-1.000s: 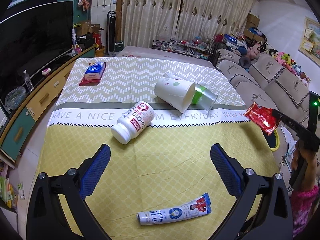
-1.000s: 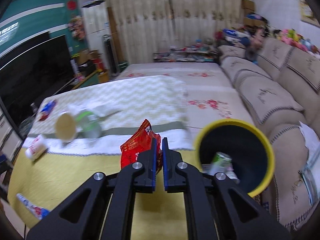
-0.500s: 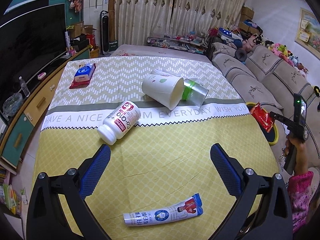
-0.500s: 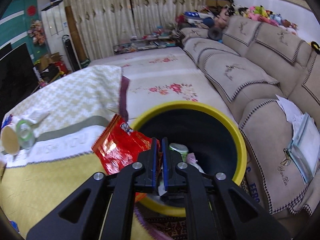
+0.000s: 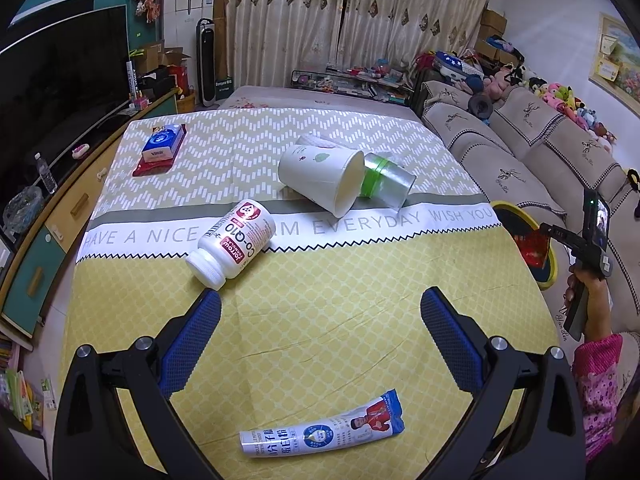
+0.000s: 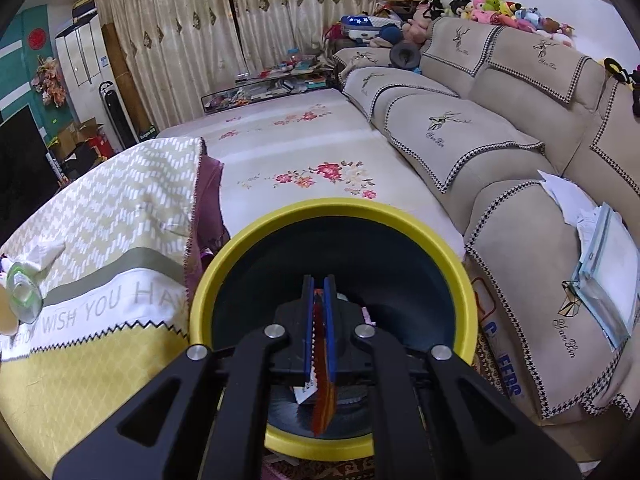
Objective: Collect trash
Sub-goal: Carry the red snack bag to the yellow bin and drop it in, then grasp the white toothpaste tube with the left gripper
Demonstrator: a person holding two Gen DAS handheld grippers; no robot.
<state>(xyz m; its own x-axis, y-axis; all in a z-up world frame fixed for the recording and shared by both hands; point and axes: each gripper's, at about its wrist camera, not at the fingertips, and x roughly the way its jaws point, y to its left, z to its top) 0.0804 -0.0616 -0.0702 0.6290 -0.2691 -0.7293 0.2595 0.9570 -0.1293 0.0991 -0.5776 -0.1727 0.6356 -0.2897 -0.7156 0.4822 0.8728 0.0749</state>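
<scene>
The right tongs (image 6: 318,304), clenched on the red wrapper (image 6: 320,360), have moved over the yellow bin (image 6: 240,248); left tongs (image 5: 320,332) wait open.

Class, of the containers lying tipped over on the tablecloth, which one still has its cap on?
The white supplement bottle with the red label: its cap is on, while the white paper cup and clear plastic cup lie open-mouthed.

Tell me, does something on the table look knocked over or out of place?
Yes. The white supplement bottle and the paper cup lie on their sides, with a clear cup tipped behind. A tube lies flat near the table's edge.
</scene>
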